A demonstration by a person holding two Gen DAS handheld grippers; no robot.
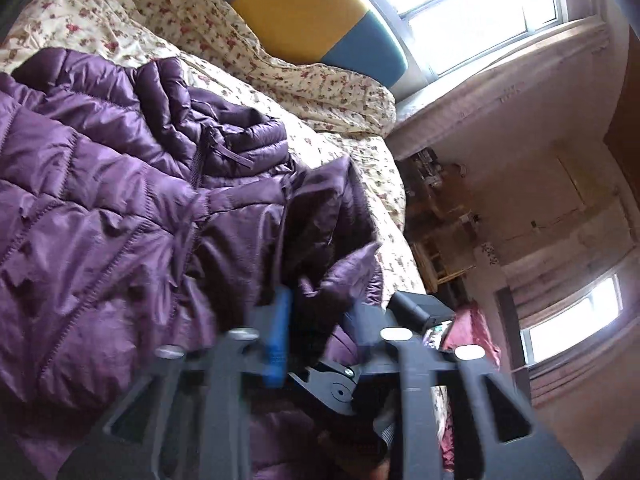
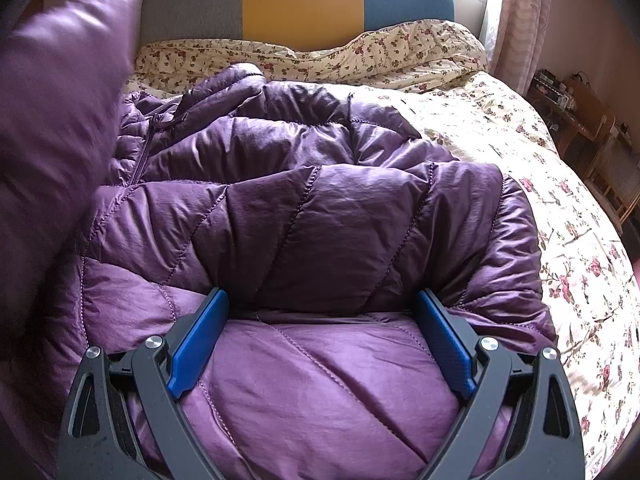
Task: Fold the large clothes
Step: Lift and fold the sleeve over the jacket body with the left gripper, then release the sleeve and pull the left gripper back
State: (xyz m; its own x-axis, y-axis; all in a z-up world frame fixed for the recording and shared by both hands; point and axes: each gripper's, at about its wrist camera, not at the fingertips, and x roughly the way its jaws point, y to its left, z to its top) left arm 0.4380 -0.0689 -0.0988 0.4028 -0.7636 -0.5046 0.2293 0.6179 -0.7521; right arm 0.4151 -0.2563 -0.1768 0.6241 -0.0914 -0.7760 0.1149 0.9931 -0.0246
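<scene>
A purple quilted puffer jacket [image 2: 320, 208] lies spread on the bed, zip side up. My right gripper [image 2: 322, 296] rests on its near part, open wide, with a bulge of jacket between the blue pads [image 2: 200, 344] and a folded layer just ahead. At the left edge of the right wrist view a blurred purple part of the jacket [image 2: 60, 120] is raised. In the left wrist view the jacket [image 1: 100, 200] fills the left side. My left gripper [image 1: 320, 304] is blurred; one blue pad [image 1: 278, 336] shows, a purple cuff sits between the fingers, and a dark gap separates pad and cloth.
The floral duvet [image 2: 540, 160] covers the bed, bunched up at the grey, yellow and blue headboard [image 2: 300, 0]. The bed's right edge drops toward wooden furniture [image 2: 572, 112] by a curtained window. A black device part [image 1: 408, 306] shows just past my left fingers.
</scene>
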